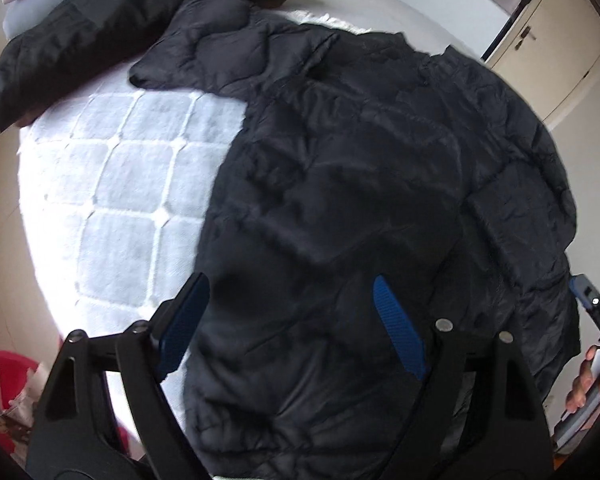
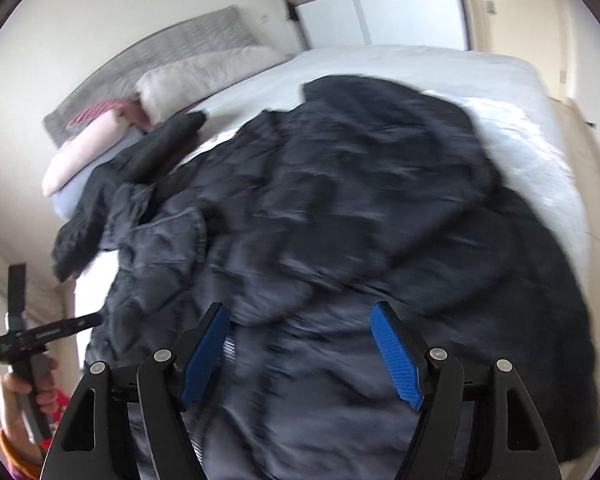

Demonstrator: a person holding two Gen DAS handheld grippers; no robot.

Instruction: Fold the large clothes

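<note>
- The left gripper (image 1: 288, 320) hangs over the near hem of a dark padded jacket (image 1: 360, 200), jaws spread wide, with nothing between the blue pads (image 1: 400, 328).
- One left pad sits over the jacket's edge where it meets the white quilted blanket (image 1: 120, 184); whether either pad touches the cloth cannot be told.
- The jacket lies spread out across the bed (image 2: 420, 64), one sleeve (image 1: 188, 48) reaching out over the blanket toward the headboard (image 2: 148, 76) end.
- A second dark garment (image 1: 80, 36) lies bunched beyond that sleeve, near the pillows (image 2: 204, 76) (it overlaps a pale one).
- The right gripper (image 2: 300, 352) also has its jaws wide apart, empty, poised above the jacket's lower part, where a grey lining and a zipper strip (image 2: 216, 396) show.
- In the right wrist view (blurred by motion) the jacket (image 2: 340, 220) covers most of the near bed.
- The person's right hand (image 1: 584, 384) shows at the left wrist view's edge, wrapped round its gripper handle; the left hand (image 2: 28, 396) shows likewise in the right wrist view.
- Cream cupboards (image 1: 552, 48) stand past the bed.
</note>
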